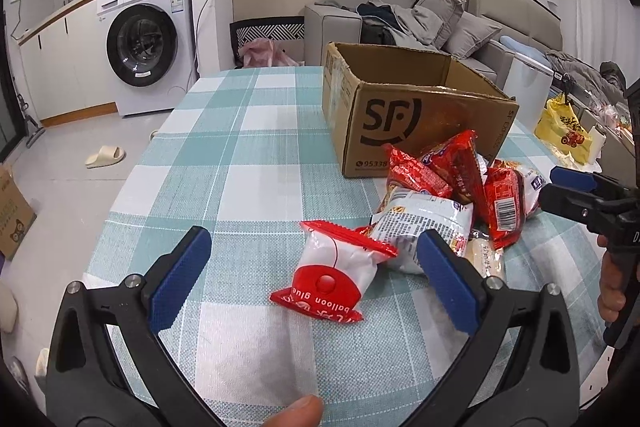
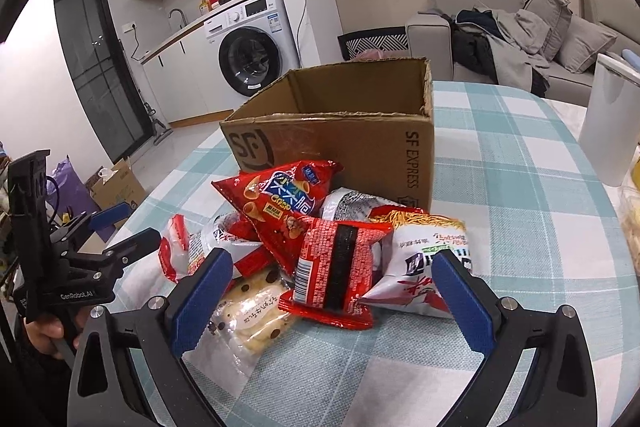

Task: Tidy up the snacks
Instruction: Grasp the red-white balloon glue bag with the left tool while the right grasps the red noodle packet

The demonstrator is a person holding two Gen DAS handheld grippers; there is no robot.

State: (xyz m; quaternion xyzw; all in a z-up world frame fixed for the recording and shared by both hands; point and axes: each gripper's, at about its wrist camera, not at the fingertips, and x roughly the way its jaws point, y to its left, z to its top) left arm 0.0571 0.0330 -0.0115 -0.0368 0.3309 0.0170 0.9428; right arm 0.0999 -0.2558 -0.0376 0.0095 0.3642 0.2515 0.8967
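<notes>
A pile of snack packets [image 1: 456, 195] lies on the checked tablecloth in front of an open SF cardboard box [image 1: 404, 107]. A red-and-white packet [image 1: 336, 271] lies apart from the pile, between the fingers of my open left gripper [image 1: 312, 267]. In the right wrist view the pile holds a red crisp bag [image 2: 280, 203], a red packet with a barcode [image 2: 336, 271], a white noodle packet [image 2: 424, 259] and a clear cookie packet [image 2: 252, 311]. My open right gripper [image 2: 336, 291] sits around the red barcode packet. The box [image 2: 340, 135] looks empty.
The table [image 1: 240, 155] has a teal and white checked cloth. A white container [image 2: 608, 127] stands at the right table edge. A yellow bag [image 1: 564, 131] sits off the table's right. A washing machine and a sofa stand behind.
</notes>
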